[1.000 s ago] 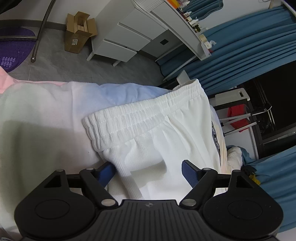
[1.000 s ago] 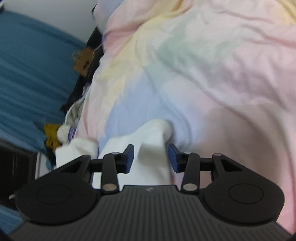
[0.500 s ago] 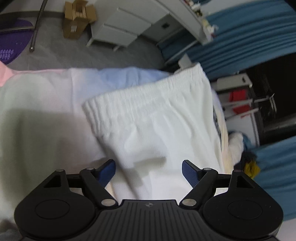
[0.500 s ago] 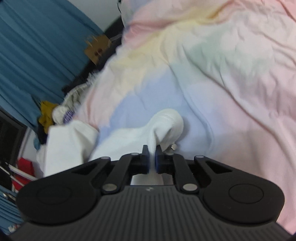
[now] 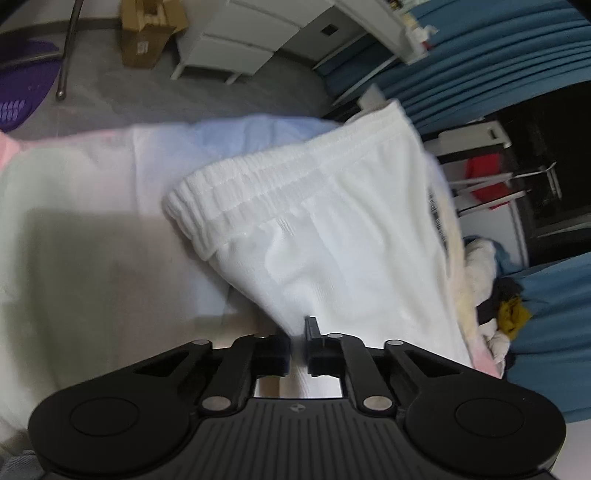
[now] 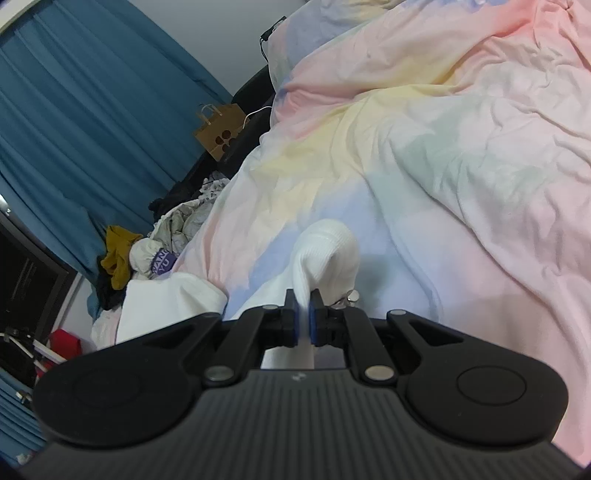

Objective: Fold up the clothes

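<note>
A pair of white pants (image 5: 332, 236) with a gathered elastic waistband (image 5: 266, 184) lies on the bed. In the left wrist view my left gripper (image 5: 297, 332) is shut on a pinch of the white fabric below the waistband, which pulls up toward the jaws. In the right wrist view my right gripper (image 6: 303, 306) is shut on another part of the white pants (image 6: 325, 251), lifted into a rounded hump above the bedding. A metal eyelet hangs just right of the right jaws.
Pastel rainbow bedding (image 6: 443, 155) covers the bed. A heap of clothes (image 6: 147, 254) lies at the bed's edge by blue curtains (image 6: 74, 129). A brown paper bag (image 6: 221, 133), a white drawer unit (image 5: 240, 44) and a cardboard box (image 5: 147, 33) stand beyond.
My left gripper has snapped shut on the pants fabric, having stood wide open half a second ago. The right gripper closed on its piece earlier and has lifted it slightly.
</note>
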`<state>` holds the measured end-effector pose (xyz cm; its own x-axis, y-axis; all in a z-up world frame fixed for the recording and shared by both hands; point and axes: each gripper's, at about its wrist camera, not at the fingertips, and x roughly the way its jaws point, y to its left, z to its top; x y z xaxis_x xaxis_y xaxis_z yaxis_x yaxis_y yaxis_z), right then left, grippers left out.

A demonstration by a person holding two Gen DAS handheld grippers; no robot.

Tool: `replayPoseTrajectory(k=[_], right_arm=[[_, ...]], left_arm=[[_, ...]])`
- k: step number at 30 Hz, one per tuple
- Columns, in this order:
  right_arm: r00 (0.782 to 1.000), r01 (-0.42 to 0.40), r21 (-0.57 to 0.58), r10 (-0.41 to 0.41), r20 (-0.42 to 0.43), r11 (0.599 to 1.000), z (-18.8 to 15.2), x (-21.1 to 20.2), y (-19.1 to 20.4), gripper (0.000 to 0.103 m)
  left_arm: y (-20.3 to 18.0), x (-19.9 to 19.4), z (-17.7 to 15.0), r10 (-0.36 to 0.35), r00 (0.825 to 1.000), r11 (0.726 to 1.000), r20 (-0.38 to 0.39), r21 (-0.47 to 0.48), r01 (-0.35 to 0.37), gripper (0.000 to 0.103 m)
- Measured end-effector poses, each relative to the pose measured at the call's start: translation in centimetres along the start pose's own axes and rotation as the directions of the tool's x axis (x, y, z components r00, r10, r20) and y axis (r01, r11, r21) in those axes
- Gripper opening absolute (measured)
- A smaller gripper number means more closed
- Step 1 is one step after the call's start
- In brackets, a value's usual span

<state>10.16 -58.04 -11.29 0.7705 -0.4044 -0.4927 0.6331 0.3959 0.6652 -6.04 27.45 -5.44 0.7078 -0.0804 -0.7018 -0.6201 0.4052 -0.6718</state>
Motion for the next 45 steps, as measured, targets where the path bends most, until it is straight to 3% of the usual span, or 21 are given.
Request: replayPoseTrajectory(k=[7,10,13,18,21,25,28,32,34,35,36,38,39,41,43,45], right_arm=[[0.996,-0.061,0.045,0.058,0.064,0.997,1.7,-3.1,-0.3,0.008],[0.992,-0.086,0.03,0.083,0.098,0.996,3.0,-4.2,1.3,0.008],[0.99,-0.105,-0.02,0.107,0.096,0.994,4.2,-2.8,4.8,0.008],[0.988,-0.11,-0.166,0.125,0.087,0.98,4.4,3.3,14.1,0.008],[0.989,-0.105,-0.268,0.128,0.072,0.958,3.5,8.5,20.8,0.008],[0.99,-0.085,-0.455,0.128,0.065,0.887,0.1,16.5,27.9,0.008],[0.993,-0.062,-0.556,0.107,0.048,0.829,-2.8,21.8,30.5,0.008],[0.993,-0.106,-0.64,0.115,-0.027,0.761,-5.3,26.6,31.6,0.012],[0.989,-0.145,-0.638,0.137,-0.062,0.756,-5.6,27.5,31.4,0.017],[0.985,-0.167,-0.631,0.151,-0.079,0.758,-5.6,27.7,31.2,0.024],[0.982,-0.187,-0.621,0.166,-0.092,0.761,-5.3,27.8,30.9,0.029],[0.978,-0.204,-0.583,0.185,-0.094,0.786,-4.3,27.2,30.3,0.052],[0.973,-0.227,-0.547,0.206,-0.1,0.806,-3.6,26.5,29.7,0.055],[0.959,-0.279,-0.506,0.266,-0.099,0.816,-2.4,24.3,28.2,0.063],[0.941,-0.328,-0.476,0.326,-0.09,0.816,-1.3,22.1,26.6,0.073],[0.923,-0.368,-0.454,0.378,-0.072,0.811,-0.3,19.7,24.6,0.071]], left_arm=[[-1.1,-5.7,0.2,-0.14,0.984,0.988,0.112,0.078,0.132,0.003],[-2.1,-6.1,0.7,-0.165,0.978,0.983,0.126,0.107,0.152,0.002],[-4.5,-4.8,1.9,-0.176,0.976,0.978,0.127,0.131,0.16,0.002],[-11.0,0.2,5.8,-0.203,0.965,0.972,0.165,0.157,0.177,0.002],[-15.2,5.2,8.5,-0.179,0.965,0.974,0.19,0.171,0.147,0.002],[-20.0,13.5,12.1,-0.1,0.975,0.978,0.2,0.2,0.059,0.002],[-21.9,19.5,13.8,-0.026,0.982,0.976,0.185,0.217,-0.015,0.003],[-22.7,25.4,15.0,0.048,0.984,0.965,0.17,0.248,-0.09,0.003],[-22.6,26.0,15.0,0.034,0.985,0.958,0.169,0.274,-0.08,0.005],[-22.4,26.1,14.9,0.021,0.986,0.955,0.168,0.287,-0.069,0.006],[-22.3,26.1,14.9,0.008,0.986,0.952,0.166,0.3,-0.058,0.009],[-22.0,25.3,14.6,-0.036,0.987,0.947,0.158,0.32,-0.016,0.02],[-21.7,24.4,14.2,-0.061,0.987,0.943,0.151,0.333,0.008,0.023],[-21.2,22.8,13.4,-0.116,0.984,0.934,0.136,0.351,0.062,0.044],[-20.0,20.5,12.2,-0.198,0.971,0.933,0.133,0.33,0.145,0.058],[-18.3,18.4,10.5,-0.262,0.957,0.929,0.123,0.301,0.216,0.063]])
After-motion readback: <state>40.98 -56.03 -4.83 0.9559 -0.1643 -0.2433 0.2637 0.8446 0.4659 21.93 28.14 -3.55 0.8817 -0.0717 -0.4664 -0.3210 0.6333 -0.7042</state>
